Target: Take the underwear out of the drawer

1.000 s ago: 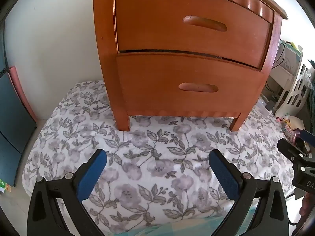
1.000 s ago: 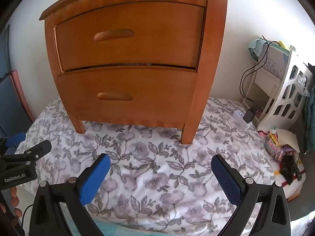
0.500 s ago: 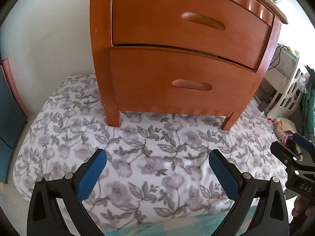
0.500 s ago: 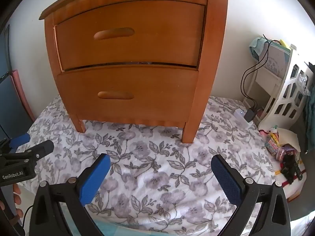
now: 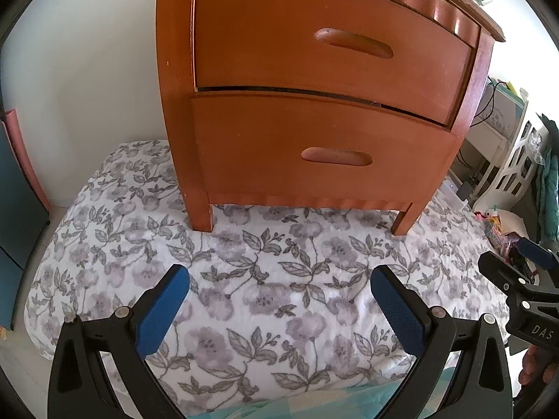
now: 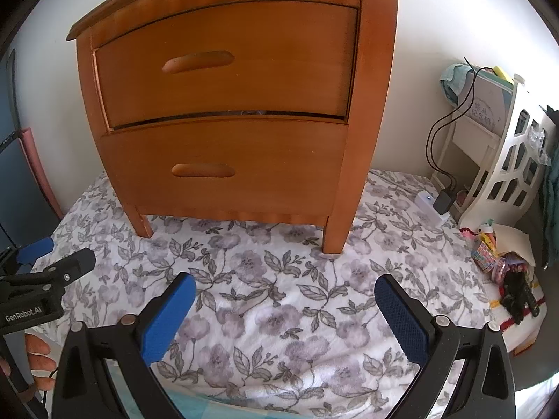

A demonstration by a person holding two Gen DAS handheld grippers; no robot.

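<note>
nothing is opened yet; this looks like the approach, before any drawer is pulled. the wooden nightstand [image 6: 230, 111] stands on a floral bedspread [image 6: 265, 300], and both of its drawers sit closed, or nearly so. the top drawer [image 6: 223, 66] and the bottom drawer [image 6: 223, 171] each have a long recessed handle. a thin dark gap runs between them, and something greyish shows in it in the right wrist view, too small to name.

the underwear itself is not visible anywhere; i judge it to be inside one of the drawers, and i cannot tell which.

the left gripper [image 5: 279, 310] hovers over the bedspread with its blue pads spread wide and nothing between them. the right gripper [image 6: 284, 314] is the same, jaws well apart and empty. both are short of the nightstand, low in front of it, with the handles above and beyond the fingertips.

the next move, as i see it, calls for one gripper to rise to a handle [image 6: 203, 170], hook a finger into the recess and pull straight out. the recess is shallow, so a slip looks likely if the finger goes in at an angle.
</note>
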